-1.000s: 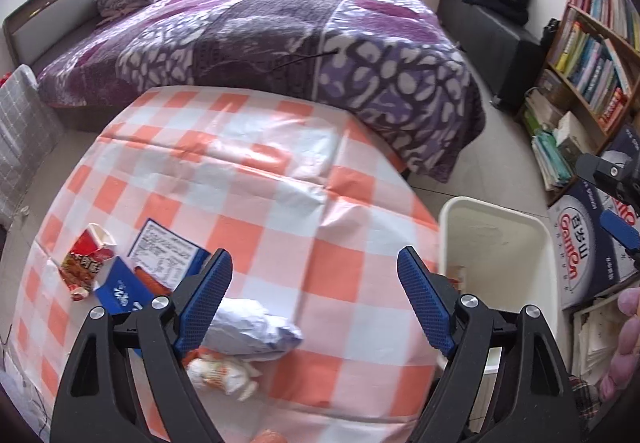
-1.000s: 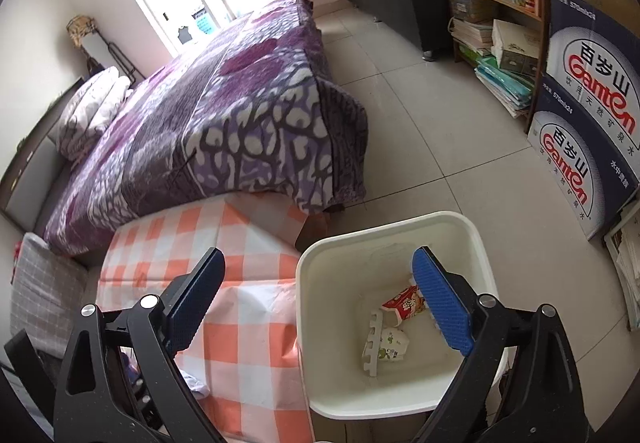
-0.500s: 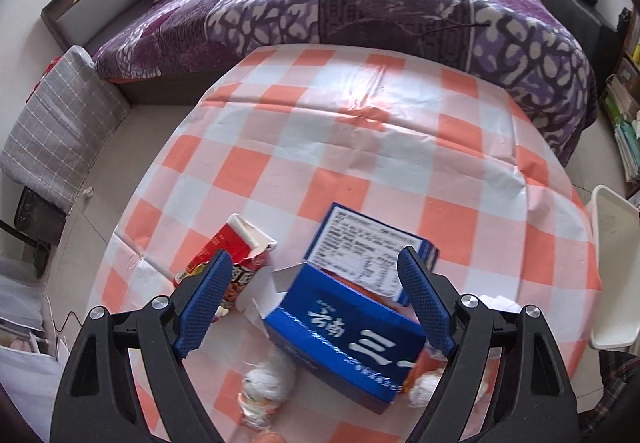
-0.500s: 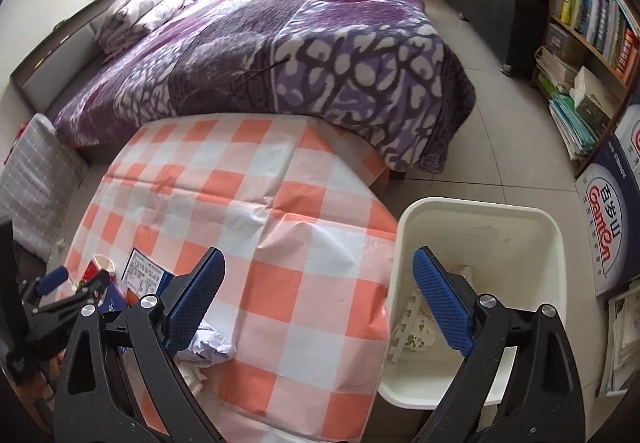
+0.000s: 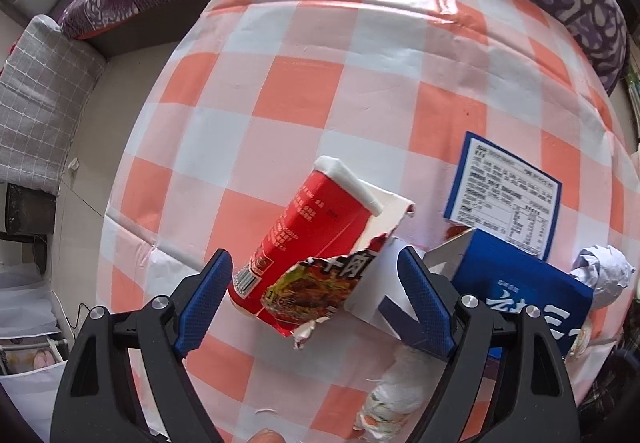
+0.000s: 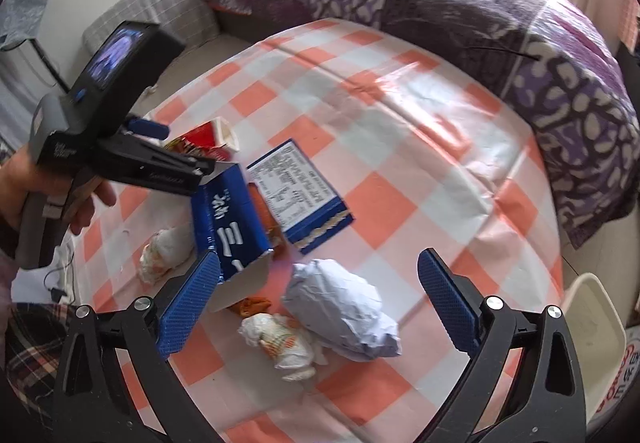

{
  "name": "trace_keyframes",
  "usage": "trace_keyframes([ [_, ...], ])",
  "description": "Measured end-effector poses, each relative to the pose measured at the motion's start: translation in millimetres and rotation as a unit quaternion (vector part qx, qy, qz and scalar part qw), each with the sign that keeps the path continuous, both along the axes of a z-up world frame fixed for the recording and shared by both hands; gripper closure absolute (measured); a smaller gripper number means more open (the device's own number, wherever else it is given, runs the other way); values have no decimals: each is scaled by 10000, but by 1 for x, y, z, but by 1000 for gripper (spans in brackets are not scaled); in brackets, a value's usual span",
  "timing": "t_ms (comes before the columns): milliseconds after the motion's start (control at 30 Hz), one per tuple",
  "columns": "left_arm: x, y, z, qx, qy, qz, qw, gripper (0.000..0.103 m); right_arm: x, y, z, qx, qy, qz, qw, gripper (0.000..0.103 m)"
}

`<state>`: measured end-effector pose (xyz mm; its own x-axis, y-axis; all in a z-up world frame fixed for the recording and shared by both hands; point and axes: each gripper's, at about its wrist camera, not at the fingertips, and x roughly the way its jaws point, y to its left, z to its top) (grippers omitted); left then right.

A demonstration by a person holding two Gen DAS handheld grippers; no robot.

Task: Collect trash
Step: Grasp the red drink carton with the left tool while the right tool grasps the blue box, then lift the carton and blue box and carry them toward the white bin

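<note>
A torn red noodle cup lies on its side on the orange-checked tablecloth. My left gripper points down over it, open, with a pad on either side and neither touching. An opened blue carton and a flat blue box with a label lie to its right. My right gripper hovers over a crumpled pale paper wad. Its jaws are opening, and they stand wide and clear of the wad. A crumpled printed wrapper lies beside the wad.
A white bin stands off the table's right edge. Another balled wrapper lies left of the blue carton. A purple bed runs behind the table. A grey checked cushion sits on the left, where a hand holds the left gripper.
Both grippers swung left, away from the bin, and tipped down over the trash pile. The left one now straddles the red cup. The right one left the bin for the paper wad.
</note>
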<state>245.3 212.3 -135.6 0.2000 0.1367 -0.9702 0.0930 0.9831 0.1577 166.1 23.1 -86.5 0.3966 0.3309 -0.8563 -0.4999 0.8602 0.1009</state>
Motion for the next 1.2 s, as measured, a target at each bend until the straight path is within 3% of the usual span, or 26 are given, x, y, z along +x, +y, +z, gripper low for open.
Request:
trace_keyframes([
  [100,5,13,-13,-70,160,87,9998,21,3,20,-11,-52,162,324,9993,8],
  [300,8,37,-24,-721,336,294,9964,21,9,53,-29,-99,426,723,9964,8],
  [433,2,49,-20,-1110,358,348,9926,34,10,72,-32,-79,427,932,9947,8],
  [533,-5,54,-13,-1349,340,319,9898,37,12,86,-35,-114,351,1015,9942,8],
  [700,-18,60,-4,-1383,247,344,9895,41,13,101,-41,-281,204,1095,9934,8],
  [733,-20,63,-1,-1432,219,396,9887,42,13,103,-43,-318,168,1101,9933,13],
  [800,-22,69,6,-1519,117,533,9869,42,14,106,-47,-399,247,1115,9927,34],
  [900,-24,83,16,-1618,-33,775,9838,42,14,105,-49,-324,307,1096,9930,44],
  [933,-24,87,19,-1645,-83,861,9826,42,13,104,-46,-289,297,1095,9931,55],
  [1200,-23,84,54,-1713,-776,1345,9729,42,22,87,-19,245,46,429,9988,55],
])
